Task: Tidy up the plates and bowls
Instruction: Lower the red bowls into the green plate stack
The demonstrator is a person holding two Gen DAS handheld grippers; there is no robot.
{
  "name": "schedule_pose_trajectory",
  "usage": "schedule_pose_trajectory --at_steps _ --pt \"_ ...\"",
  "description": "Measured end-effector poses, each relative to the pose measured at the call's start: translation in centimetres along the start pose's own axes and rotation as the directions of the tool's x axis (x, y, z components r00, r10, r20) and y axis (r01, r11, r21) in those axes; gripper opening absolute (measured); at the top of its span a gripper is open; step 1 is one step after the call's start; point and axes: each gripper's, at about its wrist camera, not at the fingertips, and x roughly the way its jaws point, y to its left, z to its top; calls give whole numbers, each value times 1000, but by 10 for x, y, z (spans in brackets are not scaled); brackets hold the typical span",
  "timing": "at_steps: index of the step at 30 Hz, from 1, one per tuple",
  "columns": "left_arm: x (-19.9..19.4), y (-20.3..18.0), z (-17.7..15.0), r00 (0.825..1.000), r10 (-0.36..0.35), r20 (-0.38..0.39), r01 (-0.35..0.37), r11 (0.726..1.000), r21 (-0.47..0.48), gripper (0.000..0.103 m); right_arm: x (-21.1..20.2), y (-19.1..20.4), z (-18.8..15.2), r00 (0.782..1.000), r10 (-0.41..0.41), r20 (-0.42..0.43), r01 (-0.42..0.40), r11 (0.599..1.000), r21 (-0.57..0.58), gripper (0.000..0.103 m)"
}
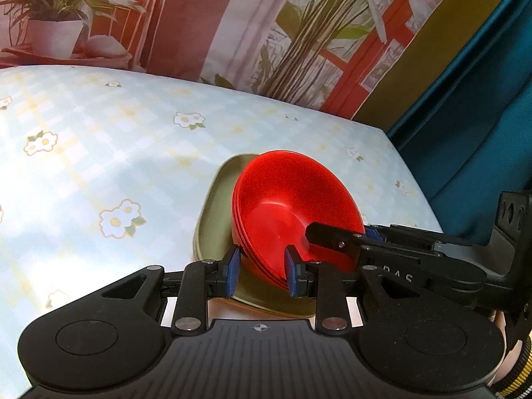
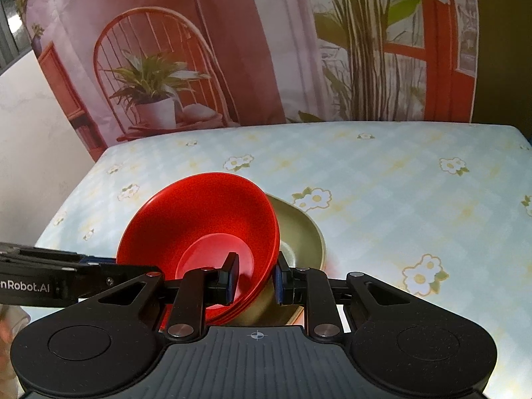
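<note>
A stack of red bowls sits tilted on an olive green plate near the table's front edge. My left gripper straddles the stack's near rim, one blue pad outside and one inside, with a gap still showing. My right gripper straddles the opposite rim of the red bowls the same way, with the green plate behind. The right gripper's finger also shows in the left wrist view, inside the bowl.
The table wears a pale blue checked cloth with white flowers. A printed backdrop of a chair and plants hangs behind it. A teal curtain hangs past the table's right edge.
</note>
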Motion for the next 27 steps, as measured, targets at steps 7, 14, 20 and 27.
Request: schedule_pose_trajectory --at_steps 7,14,20,27 --pt "5 0 -2 1000 21 -9 -21 1000 7 30 8 4 -5 1000 -8 -14 8 1000 -5 21" --pt "6 0 -4 999 36 0 -36 999 8 30 14 9 -8 1000 -18 -26 17 1000 -18 22" --pt "5 -3 -7 999 42 6 -42 999 19 30 13 10 -8 999 -19 -31 18 999 -28 25" --pt "4 -6 -9 999 53 7 -53 998 29 30 10 11 -11 999 -17 -36 16 999 -28 26"
